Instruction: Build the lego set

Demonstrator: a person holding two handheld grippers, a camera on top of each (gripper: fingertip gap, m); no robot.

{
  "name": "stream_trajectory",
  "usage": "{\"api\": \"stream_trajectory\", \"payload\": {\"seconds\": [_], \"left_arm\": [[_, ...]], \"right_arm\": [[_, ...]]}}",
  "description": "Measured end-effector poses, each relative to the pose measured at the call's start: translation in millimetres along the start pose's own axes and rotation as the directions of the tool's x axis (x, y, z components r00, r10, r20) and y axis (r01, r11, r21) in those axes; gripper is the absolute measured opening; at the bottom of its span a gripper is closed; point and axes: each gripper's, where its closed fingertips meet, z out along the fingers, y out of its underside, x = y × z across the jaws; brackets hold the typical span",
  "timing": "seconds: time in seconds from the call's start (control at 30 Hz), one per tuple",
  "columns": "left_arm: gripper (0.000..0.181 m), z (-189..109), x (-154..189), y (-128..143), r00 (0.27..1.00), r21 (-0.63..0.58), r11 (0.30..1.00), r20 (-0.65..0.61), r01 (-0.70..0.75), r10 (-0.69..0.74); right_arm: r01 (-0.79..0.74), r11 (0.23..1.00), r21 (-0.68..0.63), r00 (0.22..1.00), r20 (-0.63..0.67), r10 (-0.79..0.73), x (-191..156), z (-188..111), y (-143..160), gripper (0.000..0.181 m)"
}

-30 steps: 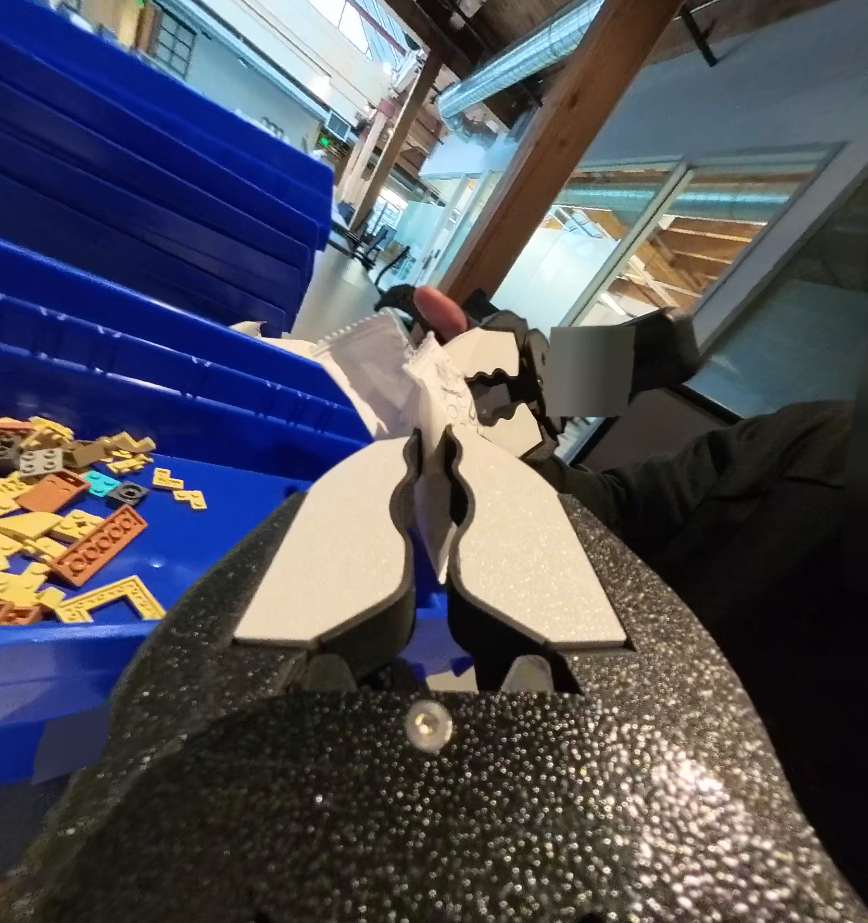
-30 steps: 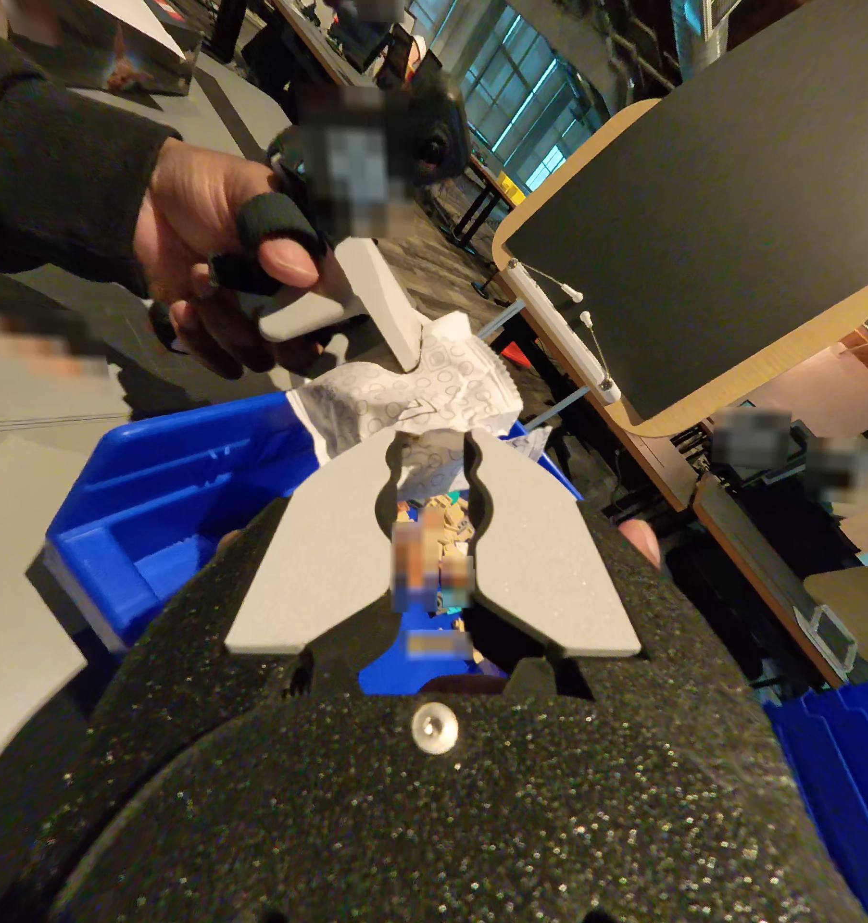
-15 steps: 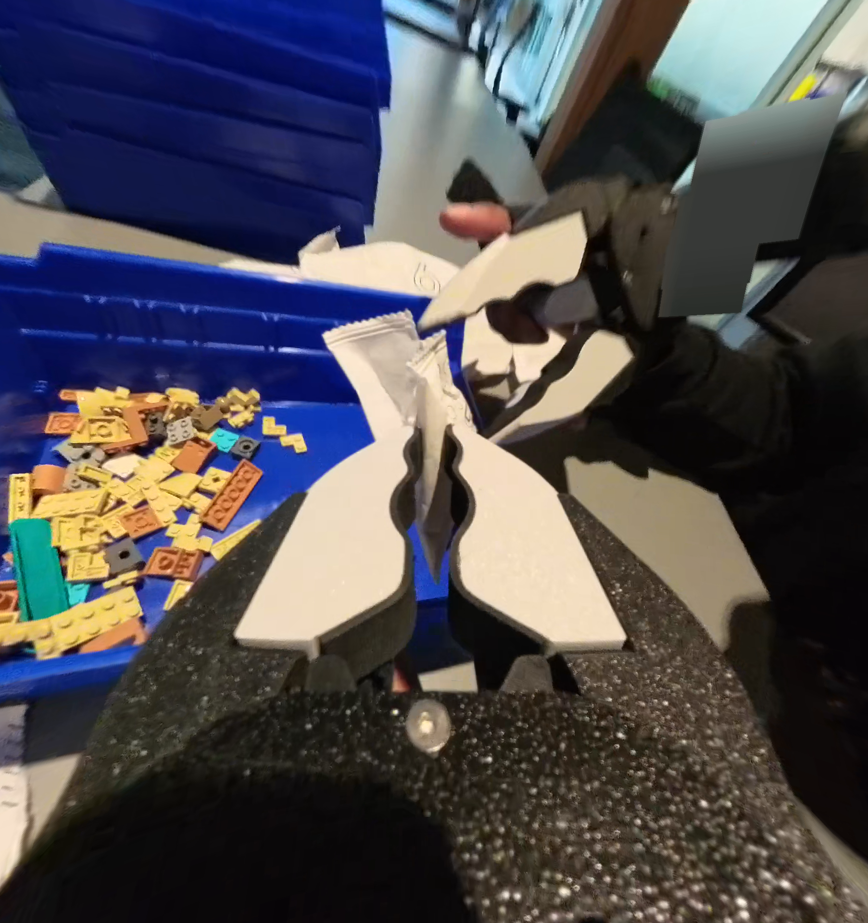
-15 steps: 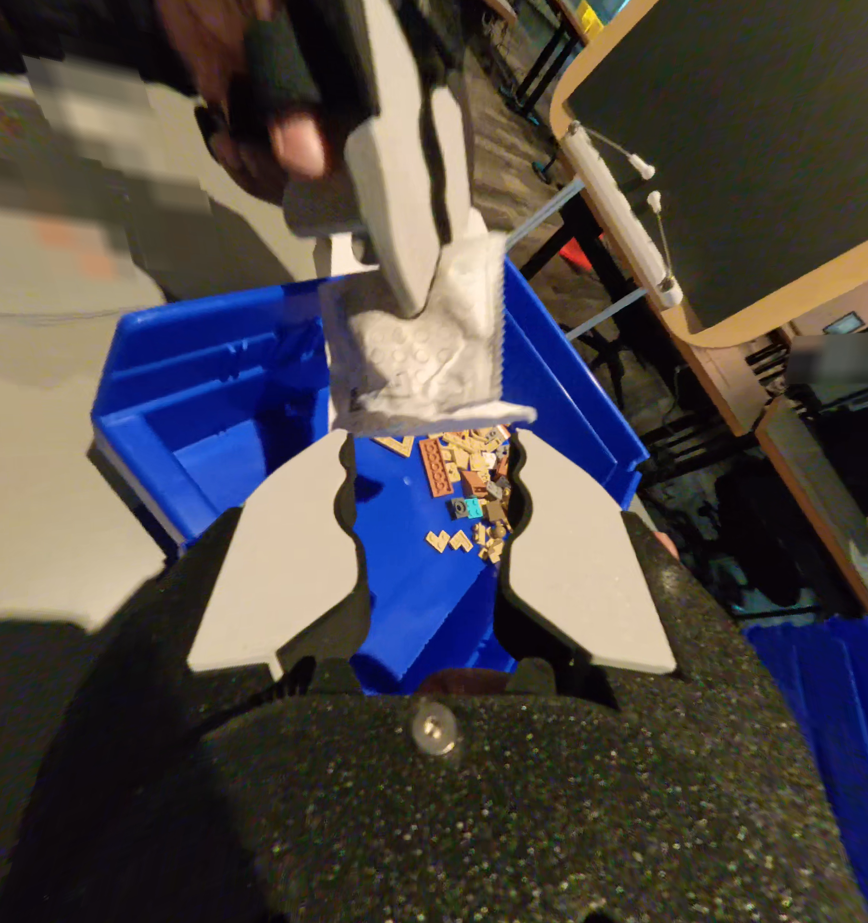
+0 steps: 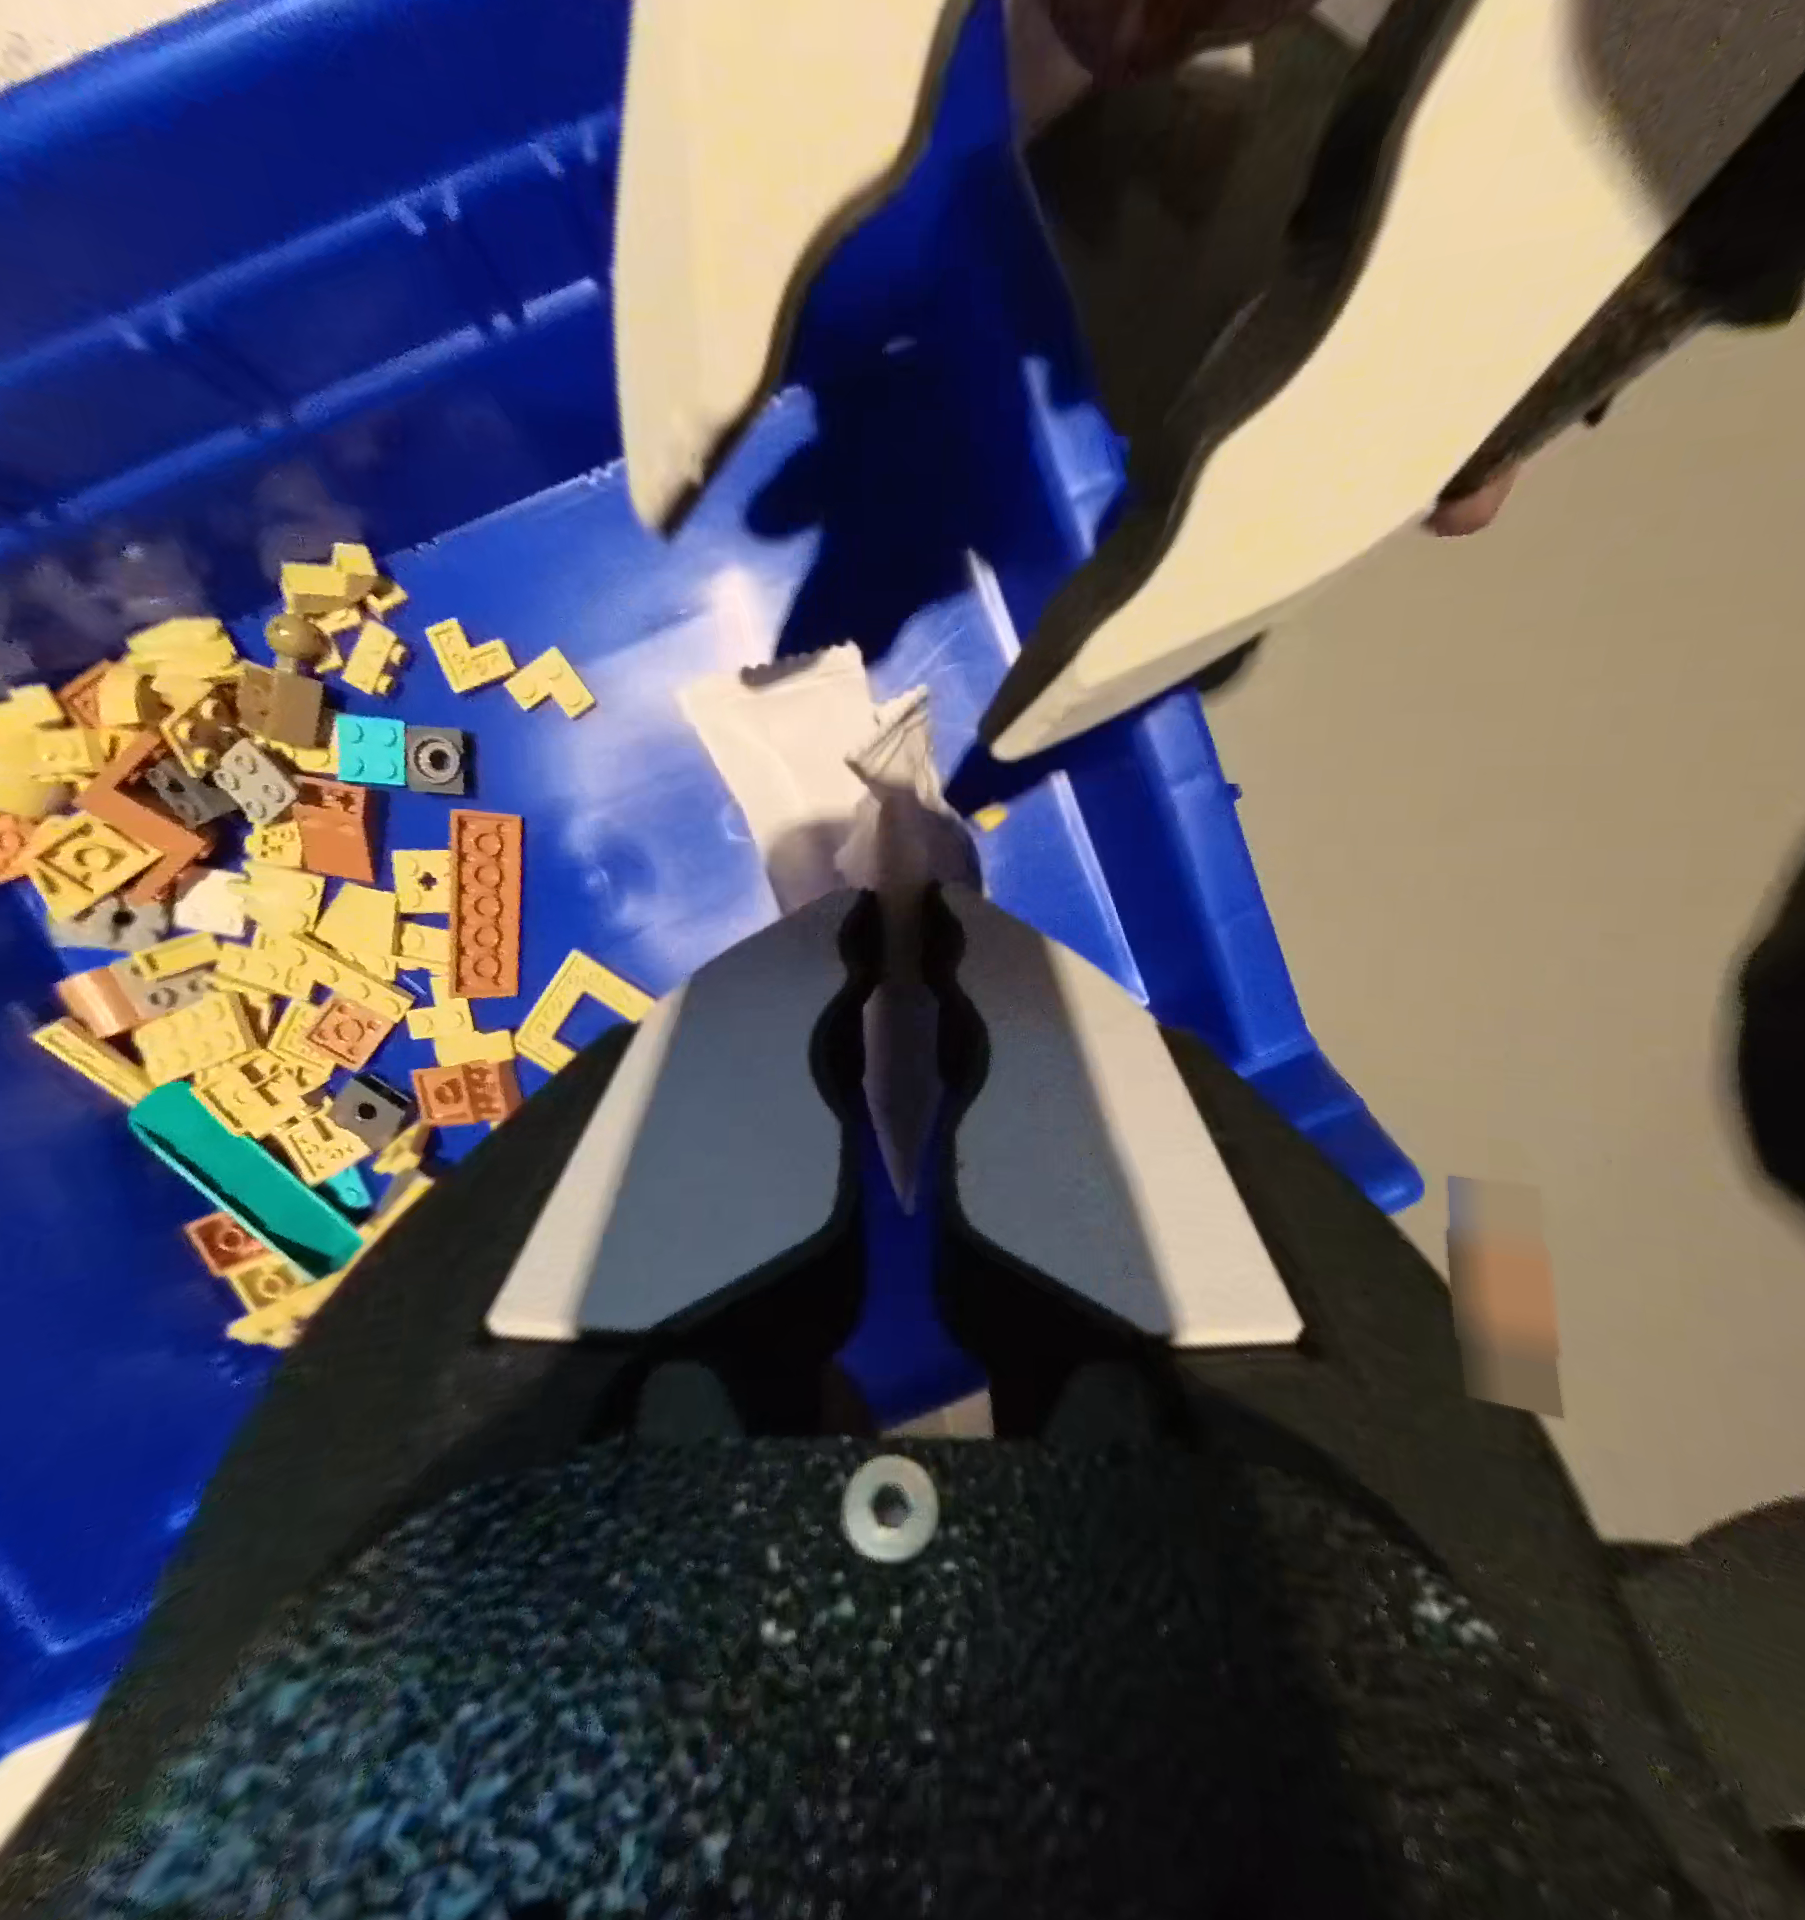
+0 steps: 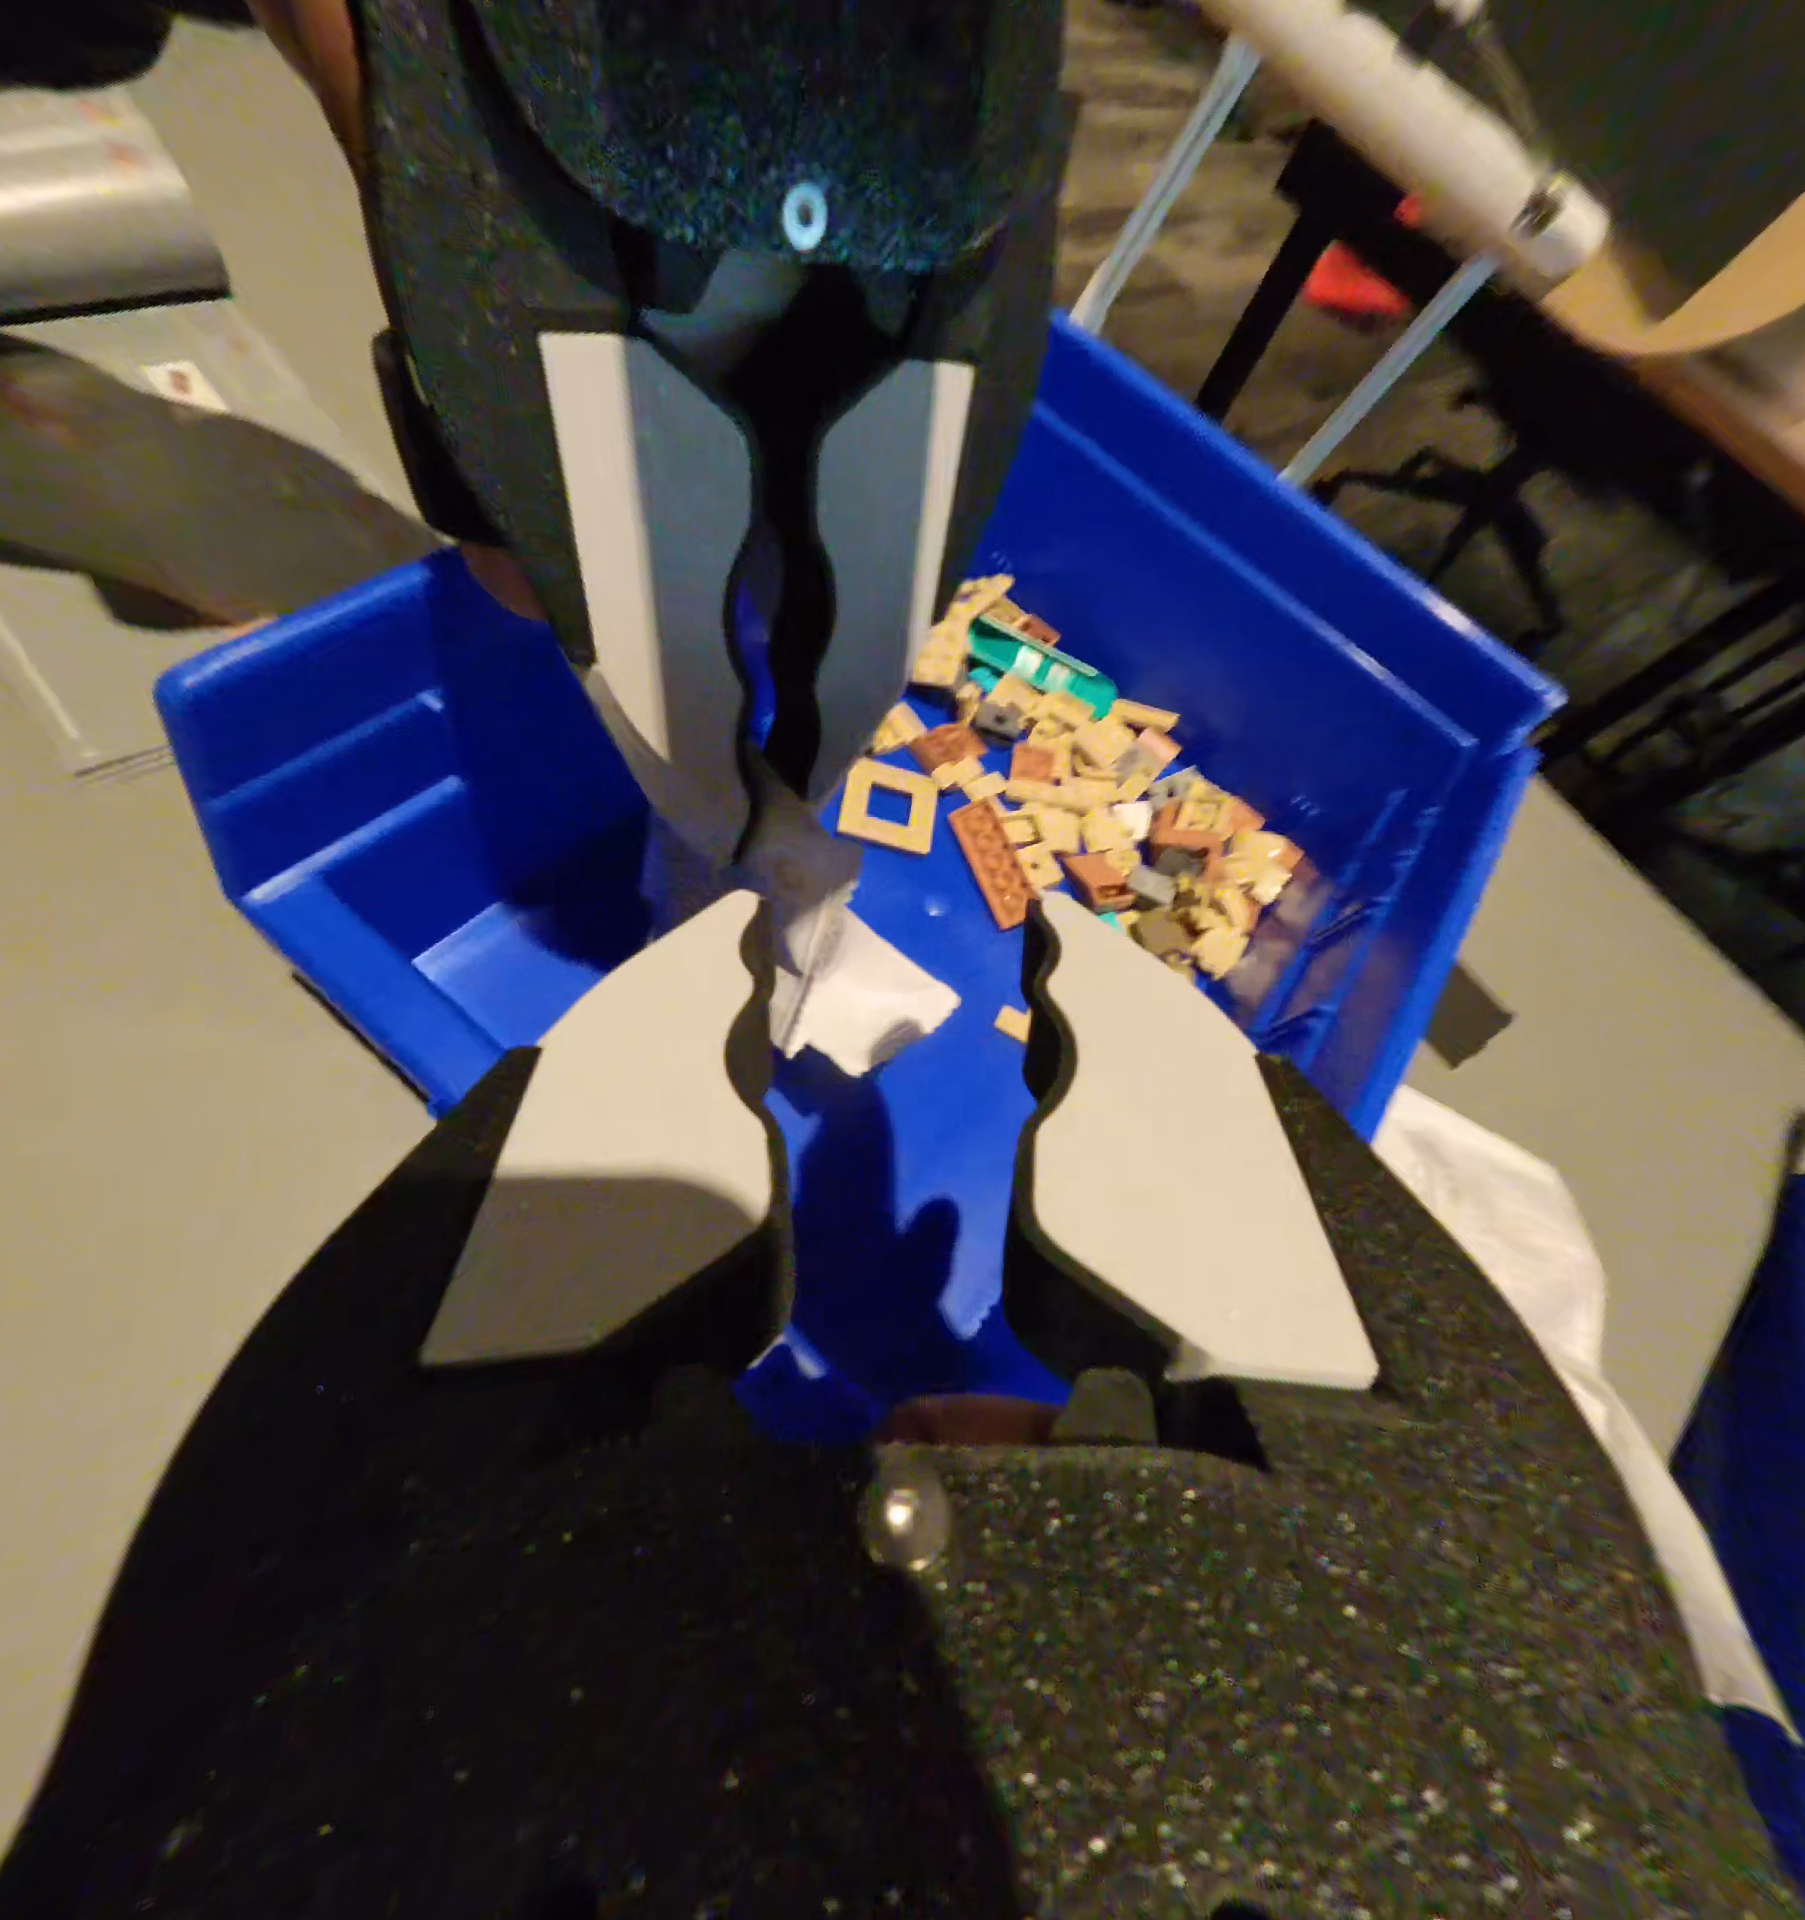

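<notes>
— Right, we had the left gripper (image 5: 900, 914) clenched hard on the white paper bag (image 5: 810, 774), its jaws pressed together with the crumpled neck of the bag pinched between the tips.

— And we saw that bag hanging down inside the blue bin (image 5: 254, 312), its serrated end low over the bin floor. From our right wrist view the same bag (image 6: 846, 987) dangled from those downward-pointing tips.

— Our right gripper (image 6: 893, 914) was released, wasn't it?

— It was. We could see its jaws spread wide with nothing between them but blue bin floor. It hovered over the near end of the bin (image 6: 1241, 540), just beside the bag.

— Then the lego pieces (image 5: 254, 904). We counted mostly tan plates, with some brown ones, a few grey, a small turquoise square, and a long teal piece (image 5: 243, 1184) at the near edge.

— All of them were heaped on the bin floor, to the left of the bag in our left view, at the far right corner in the other (image 6: 1095, 790). A square tan frame (image 6: 887, 810) sat on its own at the near edge of the heap.

— Outside the bin we noted the grey tabletop (image 6: 150, 1039) and another white bag (image 6: 1480, 1247) lying just past the bin's right wall.
</notes>
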Motion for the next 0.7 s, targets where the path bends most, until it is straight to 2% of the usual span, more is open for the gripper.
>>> {"api": "stream_trajectory", "payload": {"seconds": [0.1,0.23,0.53,0.7], "left_arm": [[0.009,3,2,-7,1.000,-0.024,0.999,-0.002,-0.024,0.024],[0.009,6,4,-10,1.000,-0.039,0.999,-0.001,-0.031,0.031],[0.009,14,9,-4,0.998,-0.067,0.996,-0.024,-0.059,0.057],[0.009,16,8,-2,0.996,-0.087,0.992,-0.009,-0.086,0.086]], "right_arm": [[-0.022,0.999,-0.036,0.998,0.057,0.024,-6,4,9,0.042],[-0.048,0.999,-0.018,0.991,0.121,0.050,-12,4,9,0.034],[-0.024,0.993,-0.114,0.989,0.144,0.041,-19,12,25,0.031],[-0.033,0.992,-0.120,0.977,0.206,0.058,-28,15,26,0.013]]}}
